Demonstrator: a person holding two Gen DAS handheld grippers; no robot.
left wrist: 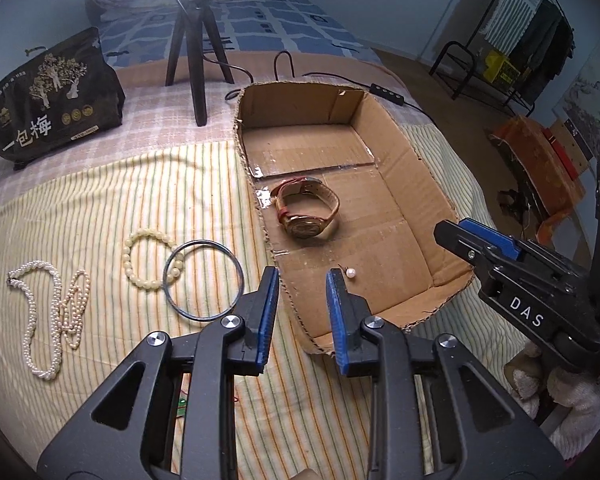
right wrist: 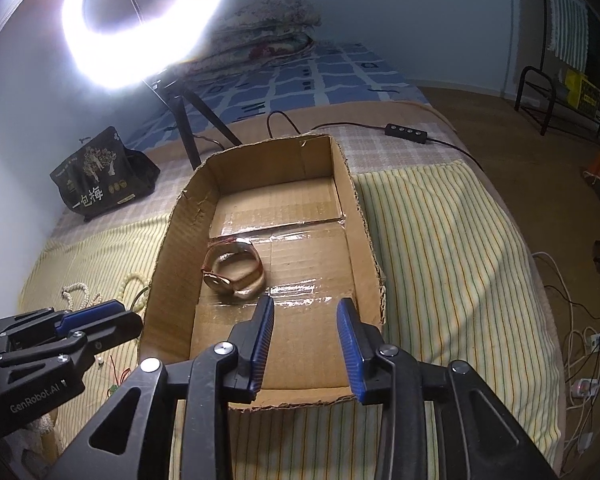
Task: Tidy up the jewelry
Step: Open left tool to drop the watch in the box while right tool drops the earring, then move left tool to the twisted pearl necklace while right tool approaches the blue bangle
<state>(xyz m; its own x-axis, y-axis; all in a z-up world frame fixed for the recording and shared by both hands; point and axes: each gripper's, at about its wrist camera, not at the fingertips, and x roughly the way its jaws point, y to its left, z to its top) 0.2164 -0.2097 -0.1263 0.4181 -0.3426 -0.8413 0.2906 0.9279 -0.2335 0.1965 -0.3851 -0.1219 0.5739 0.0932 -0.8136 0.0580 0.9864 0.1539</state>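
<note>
- Your left gripper (left wrist: 302, 280) hangs empty with its jaws apart, straddling the near left wall of the box (left wrist: 260, 216); the right gripper (right wrist: 305, 312) is also empty with jaws apart, above the near end of the box floor.
- Already in the box: the watch (left wrist: 308, 212) on its side near the left wall, and a small pearl (left wrist: 352, 273) close to the near edge.
- Still out on the striped cloth (left wrist: 100, 200), left of the box: the bangle (left wrist: 203, 280) nearest the wall, the bead bracelet (left wrist: 150, 260) partly under the bangle's far left rim, and the pearl necklace (left wrist: 48, 312) toward the cloth's left edge.
- The likely next pick is the bangle, since it lies closest to your left gripper and on top of the bracelet.
- Swing the left gripper leftward off the box wall, then come down over the bangle's near right arc, where nothing lies beneath it.
- Put one finger inside the ring and one outside, and close across the thin band; it is hard and slick, so grip squarely or it may twist out.
- Lift straight up before moving sideways, so the bracelet is not dragged along.
- Clear the wall fully, then release low over bare floor, away from the watch and pearl.
- Keep the right gripper back from the left wall to leave room.
</note>
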